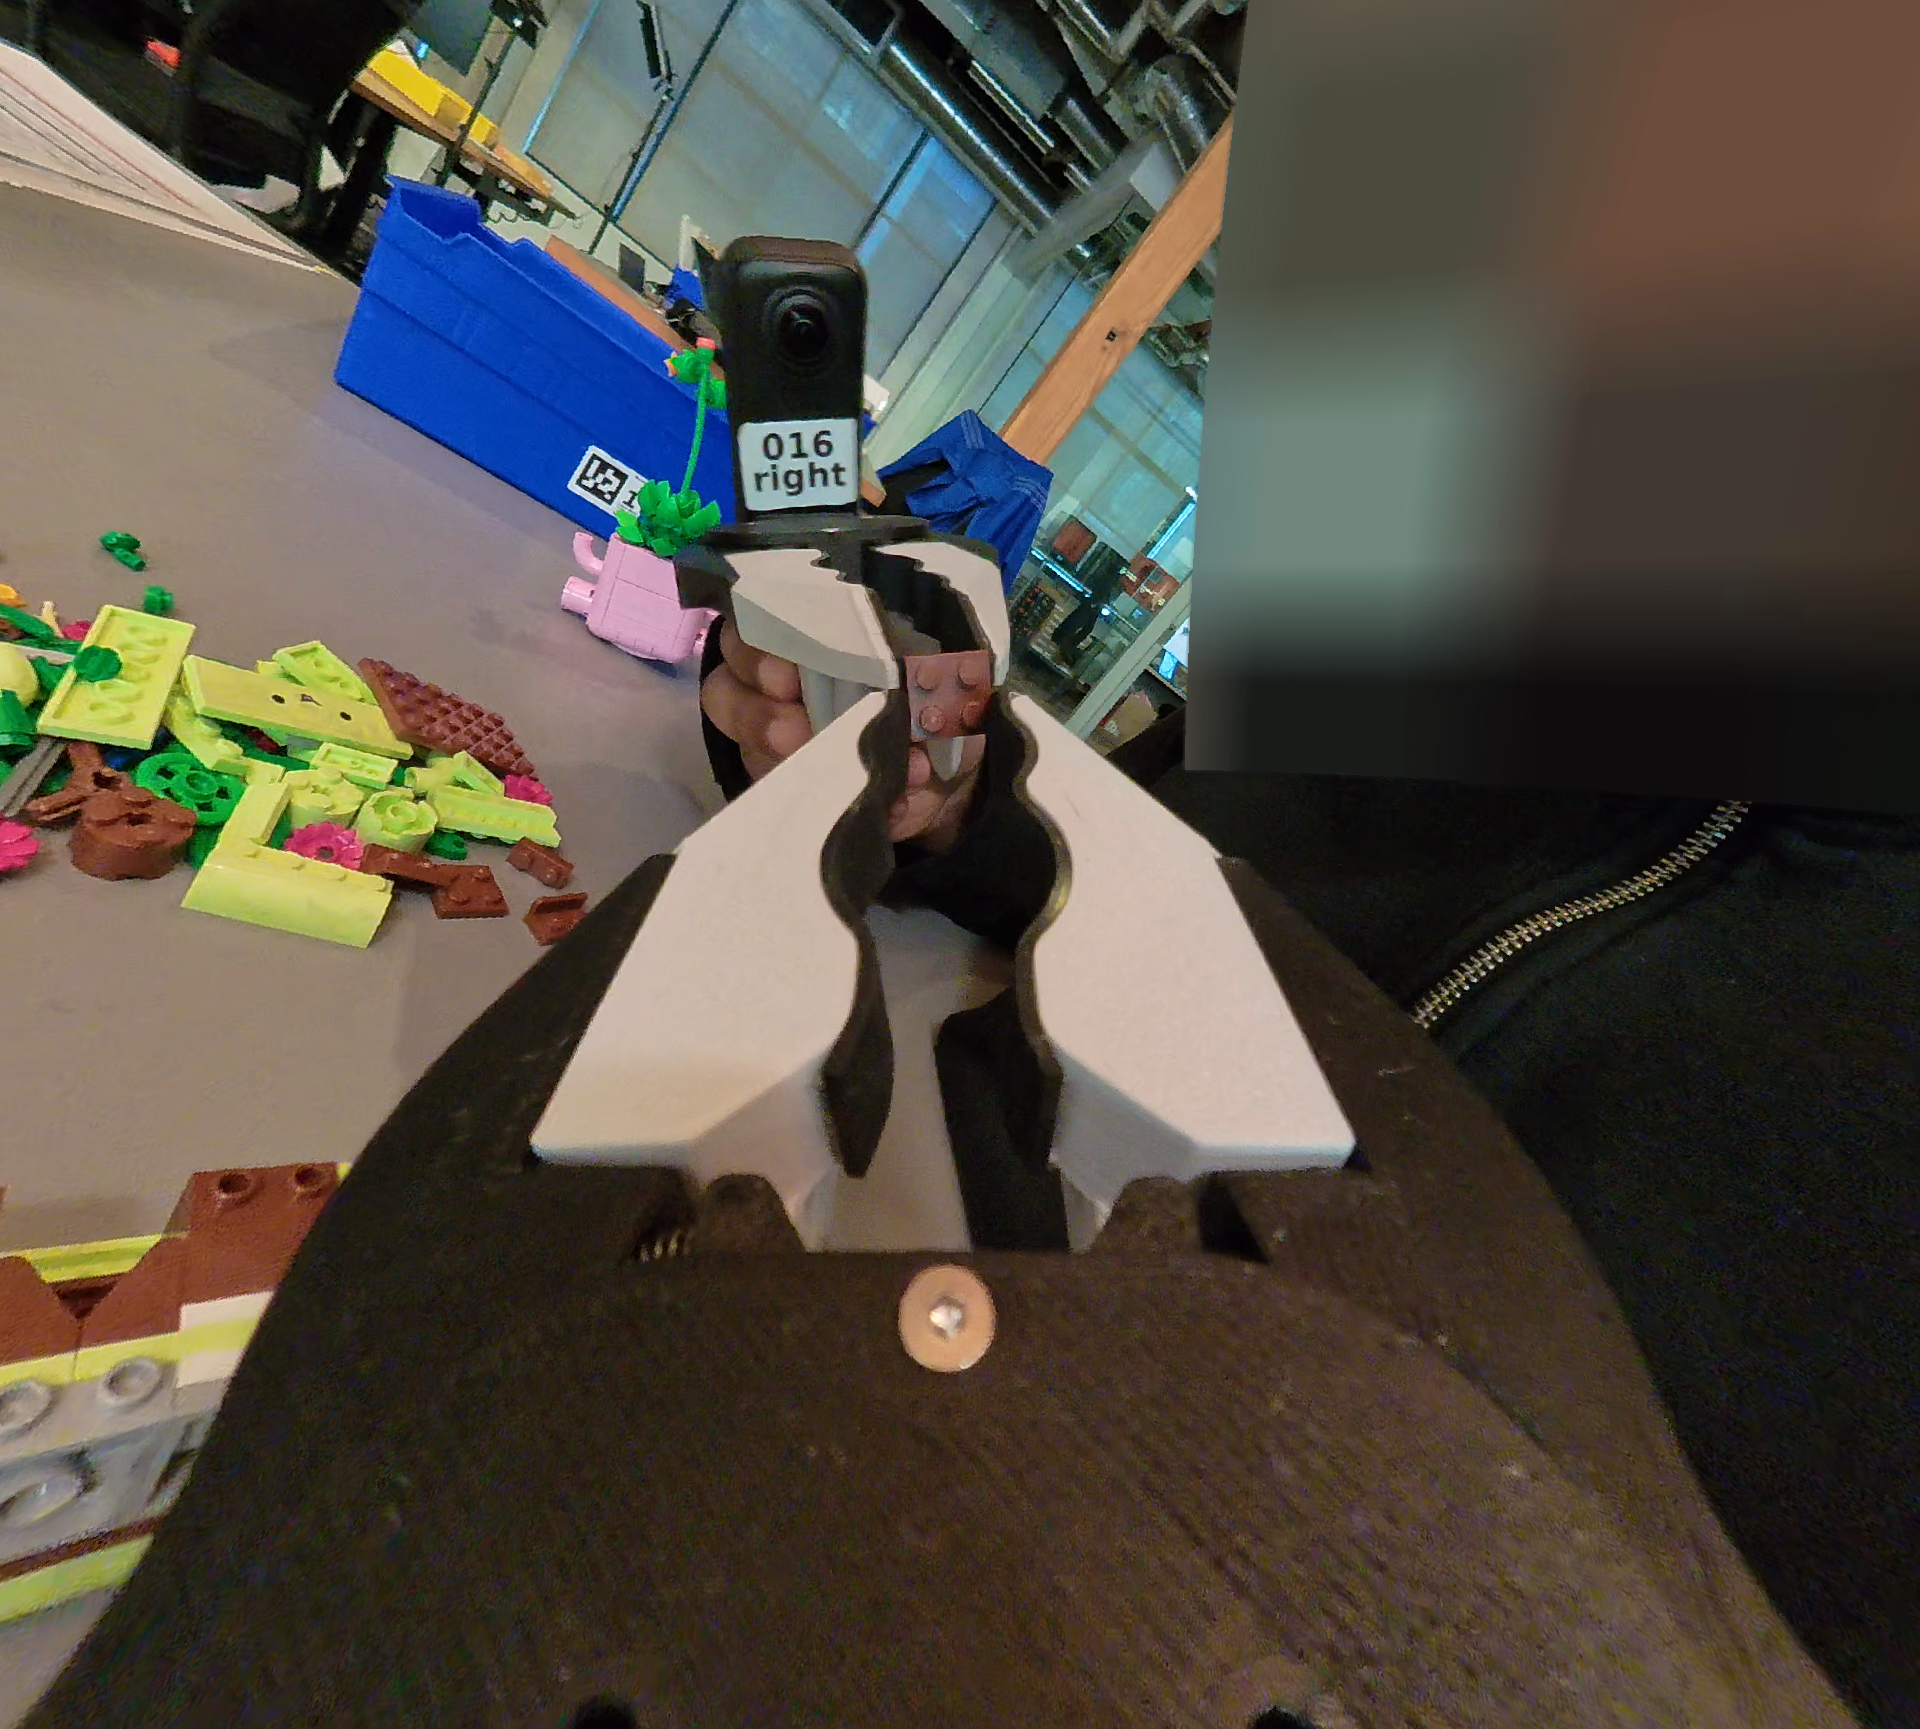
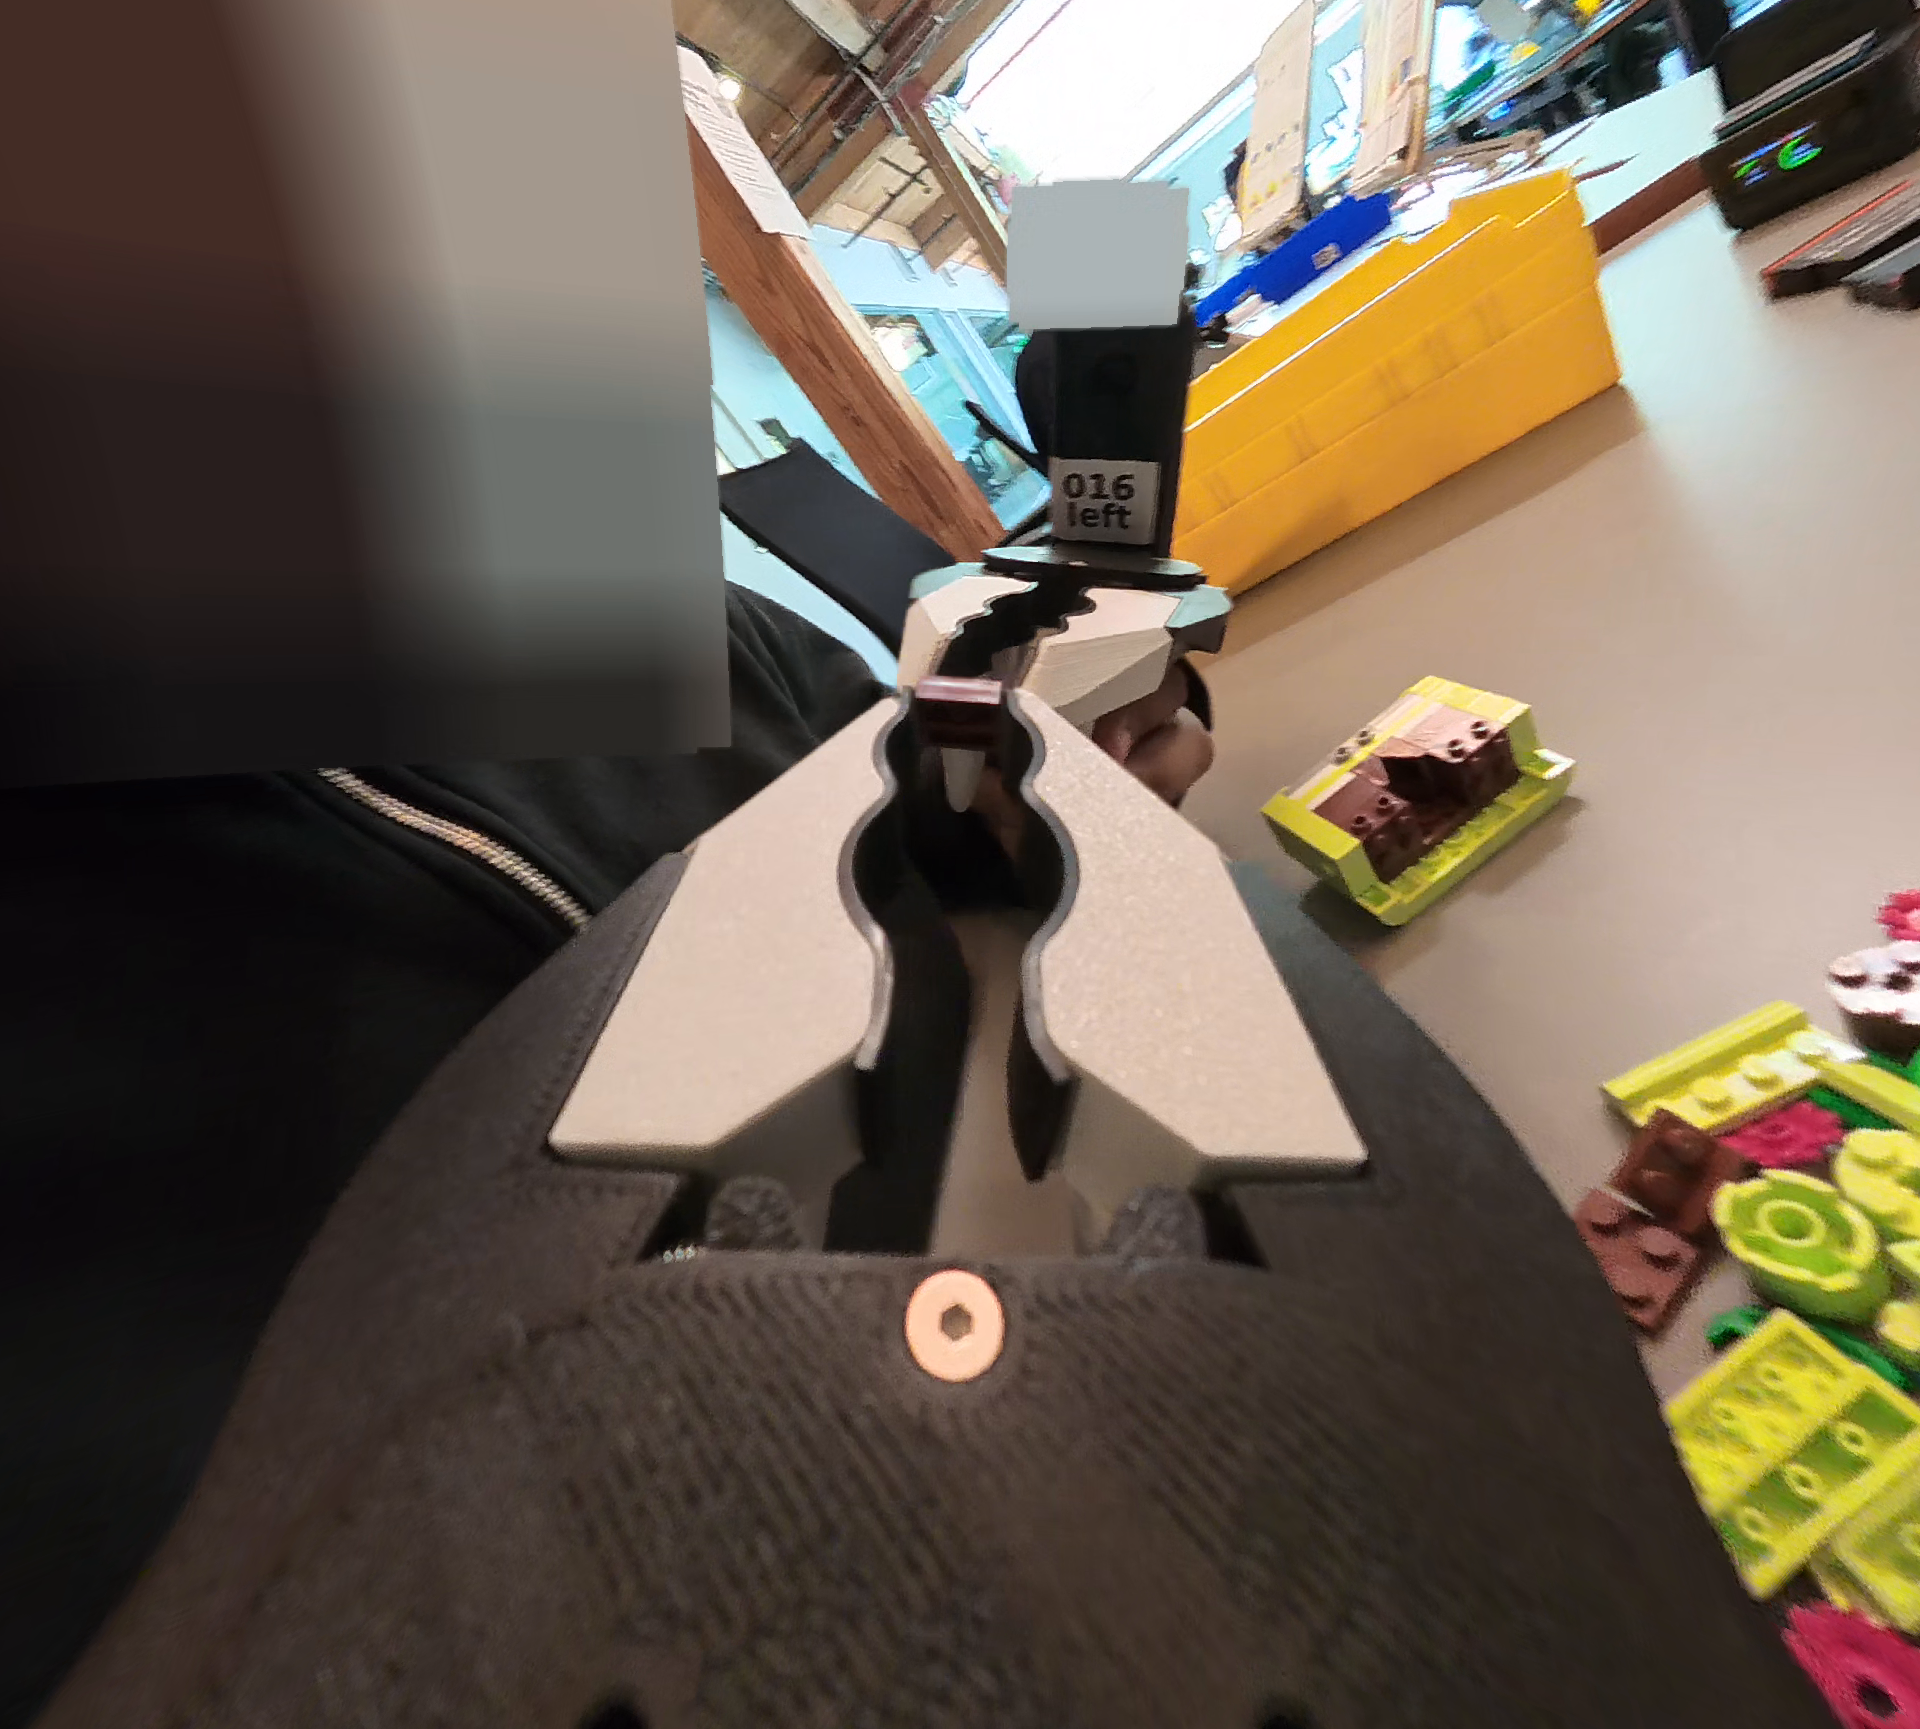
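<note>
Aloft, small studded reddish-brown brick point(image 1: 951, 692) between both nearly closed hand-held grippers, left point(image 1: 943, 723) and right point(image 2: 958, 723).

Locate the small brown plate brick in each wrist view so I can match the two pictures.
Left wrist view: small brown plate brick at centre, studs facing the camera, just beyond the near jaws.
Right wrist view: same brick at centre, seen edge-on and darker.
Shared landmark: the black zippered jacket.

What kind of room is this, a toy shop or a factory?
Probably a big workshop or lab hall. Bare ducts and pipes run overhead, a blue storage bin and a yellow bin sit on the grey table, with toy bricks heaped loose.
</note>
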A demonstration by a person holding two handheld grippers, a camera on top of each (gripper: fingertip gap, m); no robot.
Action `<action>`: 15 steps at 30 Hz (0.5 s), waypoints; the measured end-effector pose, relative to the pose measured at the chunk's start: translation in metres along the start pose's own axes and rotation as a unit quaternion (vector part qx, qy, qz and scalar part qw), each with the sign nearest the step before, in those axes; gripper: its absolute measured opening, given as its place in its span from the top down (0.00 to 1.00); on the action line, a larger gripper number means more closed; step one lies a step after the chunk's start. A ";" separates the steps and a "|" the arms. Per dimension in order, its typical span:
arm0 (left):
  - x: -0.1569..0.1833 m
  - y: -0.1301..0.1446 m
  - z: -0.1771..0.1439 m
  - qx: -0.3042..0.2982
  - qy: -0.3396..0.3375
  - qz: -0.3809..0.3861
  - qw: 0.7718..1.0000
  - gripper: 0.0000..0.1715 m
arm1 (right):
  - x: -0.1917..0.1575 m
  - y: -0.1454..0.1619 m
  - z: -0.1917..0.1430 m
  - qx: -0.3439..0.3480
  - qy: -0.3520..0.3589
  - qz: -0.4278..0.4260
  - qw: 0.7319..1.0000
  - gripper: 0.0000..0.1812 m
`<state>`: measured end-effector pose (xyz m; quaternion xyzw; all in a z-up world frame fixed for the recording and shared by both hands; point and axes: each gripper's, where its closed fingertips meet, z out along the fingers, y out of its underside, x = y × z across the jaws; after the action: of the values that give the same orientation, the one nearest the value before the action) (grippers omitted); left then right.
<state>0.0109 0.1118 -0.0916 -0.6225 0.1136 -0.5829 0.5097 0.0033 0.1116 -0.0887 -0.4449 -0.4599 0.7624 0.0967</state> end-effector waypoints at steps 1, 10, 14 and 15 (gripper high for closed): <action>0.001 0.000 0.000 0.000 0.004 -0.005 1.000 0.95 | -0.001 0.000 0.000 0.001 -0.007 0.009 1.000 0.93; 0.004 0.003 0.001 0.000 0.043 -0.047 0.998 0.95 | -0.004 0.002 -0.002 -0.001 -0.049 0.064 0.997 0.93; -0.010 0.003 -0.002 -0.010 -0.035 0.034 0.999 0.86 | 0.009 0.003 -0.005 -0.023 0.032 -0.006 0.999 0.93; -0.012 0.006 -0.002 -0.022 -0.050 0.059 0.997 0.86 | 0.012 0.005 -0.005 -0.031 0.049 -0.021 0.998 0.93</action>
<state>0.0085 0.1167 -0.1035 -0.6542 0.1373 -0.5176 0.5341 0.0016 0.1184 -0.1003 -0.4746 -0.4869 0.7231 0.1215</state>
